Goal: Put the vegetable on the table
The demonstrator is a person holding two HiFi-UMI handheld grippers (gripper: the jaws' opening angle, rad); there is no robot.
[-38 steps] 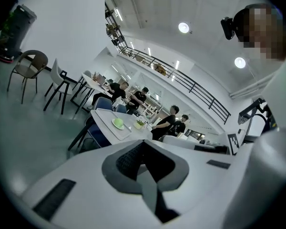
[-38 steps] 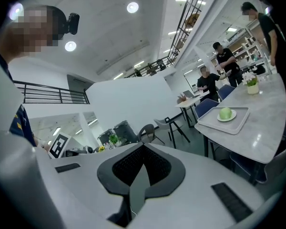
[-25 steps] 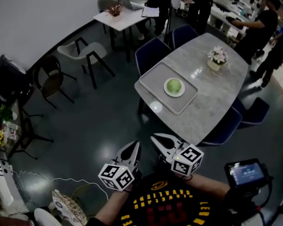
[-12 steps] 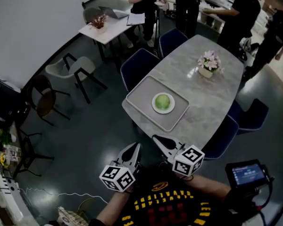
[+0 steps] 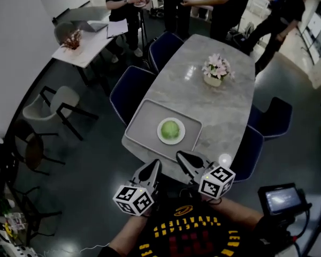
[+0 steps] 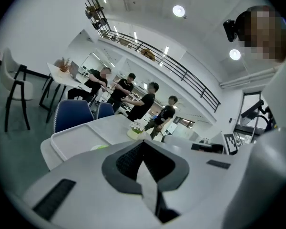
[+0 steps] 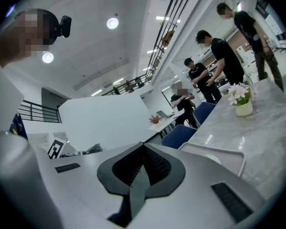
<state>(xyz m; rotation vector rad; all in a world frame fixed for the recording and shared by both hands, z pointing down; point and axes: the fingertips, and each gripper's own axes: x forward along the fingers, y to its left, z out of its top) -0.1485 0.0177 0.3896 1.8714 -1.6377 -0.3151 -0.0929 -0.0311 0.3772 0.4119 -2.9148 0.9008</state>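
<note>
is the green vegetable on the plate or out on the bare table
On the plate: the round green vegetable sits on a white plate inside the grey tray.

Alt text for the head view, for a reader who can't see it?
From above, a person holds the left gripper and right gripper, both shut, at the near end of a grey table, where a green vegetable sits on a white plate in a tray. A flower pot stands farther along.

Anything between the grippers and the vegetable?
Nothing visible. The vegetable sits on a plate in the tray, ahead of the left gripper and the right gripper, both shut; only the tray's low rim lies between.
</note>
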